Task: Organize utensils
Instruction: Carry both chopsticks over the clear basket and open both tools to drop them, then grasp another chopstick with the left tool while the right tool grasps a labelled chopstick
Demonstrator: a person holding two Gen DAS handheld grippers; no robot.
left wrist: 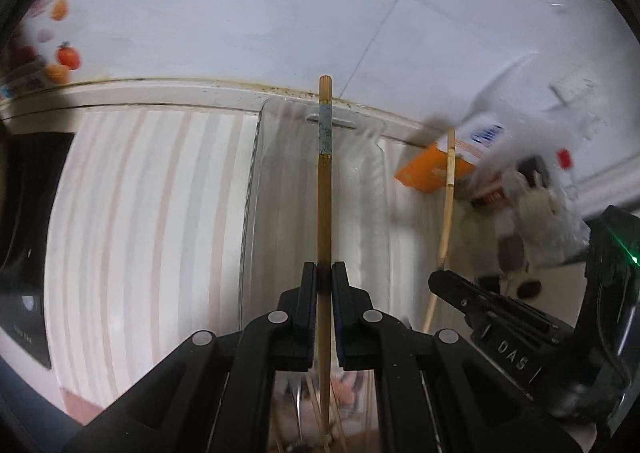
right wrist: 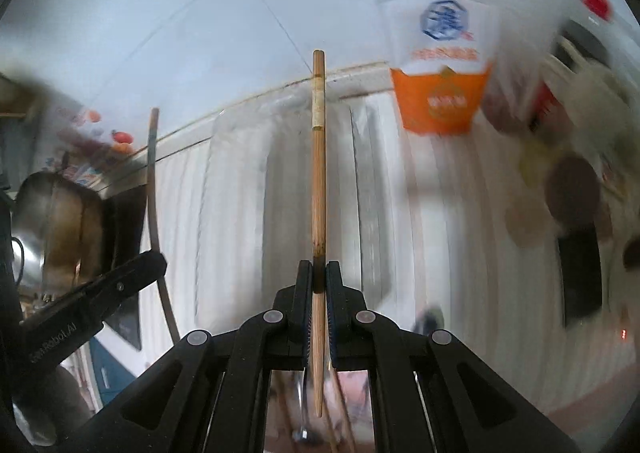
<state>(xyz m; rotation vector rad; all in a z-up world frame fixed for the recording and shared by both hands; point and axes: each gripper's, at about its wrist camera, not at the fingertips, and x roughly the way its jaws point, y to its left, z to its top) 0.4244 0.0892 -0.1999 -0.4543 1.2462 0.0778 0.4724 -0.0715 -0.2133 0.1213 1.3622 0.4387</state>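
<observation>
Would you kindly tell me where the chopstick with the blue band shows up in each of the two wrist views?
Left wrist view: the blue-banded chopstick stands upright at centre, clamped in the left hand-held gripper.
Right wrist view: it appears as a thin curved stick at the left edge, above the left hand-held gripper.
Shared landmark: the orange and white carton, on the right in both.

Left gripper [left wrist: 324,279]: matte black plastic, angular linkage arms, round silver pivot pins, blue ribbed pads on the inner faces. Right gripper [right wrist: 319,277]: same build, same pins and blue pads; its body carried white embossed lettering and a small green light.
</observation>
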